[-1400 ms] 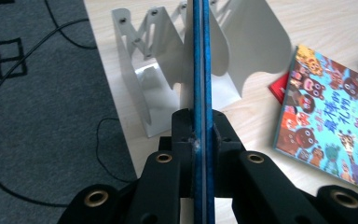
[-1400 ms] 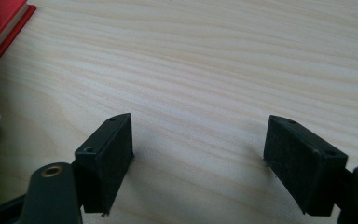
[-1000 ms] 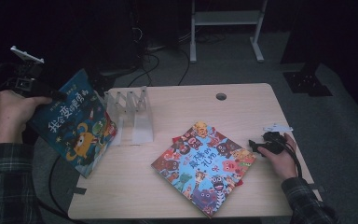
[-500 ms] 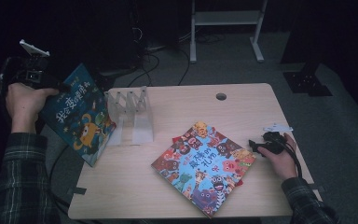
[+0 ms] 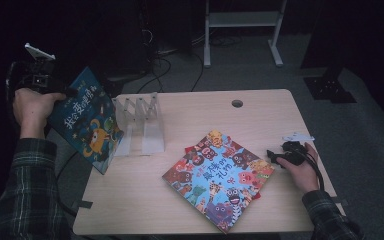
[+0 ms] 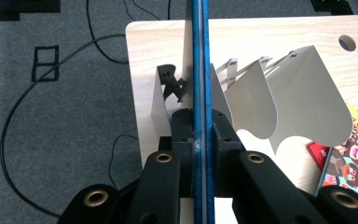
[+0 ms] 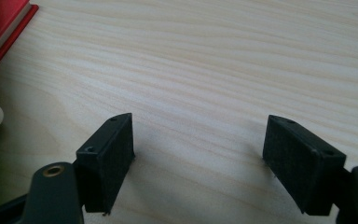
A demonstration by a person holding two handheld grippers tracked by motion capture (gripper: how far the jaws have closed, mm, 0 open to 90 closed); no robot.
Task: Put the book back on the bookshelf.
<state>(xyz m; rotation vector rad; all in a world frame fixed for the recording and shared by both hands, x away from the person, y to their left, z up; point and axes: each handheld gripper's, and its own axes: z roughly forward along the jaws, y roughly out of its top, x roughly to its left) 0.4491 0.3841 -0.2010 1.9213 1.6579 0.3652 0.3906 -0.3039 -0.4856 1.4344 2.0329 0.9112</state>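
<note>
Plaid sleeves (image 5: pixel 22 200) — black grippers (image 6: pixel 200 135) with brass-ringed screw holes.

We see bare counter (image 5: pixel 260 120) across the far right and along the near left, with open passage. The white file rack (image 5: pixel 139 122) blocks the far left, its dividers upright, narrow slots between. The blue book (image 5: pixel 85 120) hangs just left of it. The picture book (image 5: pixel 217 177) fills the near middle, beside our right claw (image 7: pixel 198 154), gaping over bare wood.

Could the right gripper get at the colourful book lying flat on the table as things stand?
Probably yes: the right gripper, jaws open and empty, rests on the table beside the colourful book, nothing between them.
</note>
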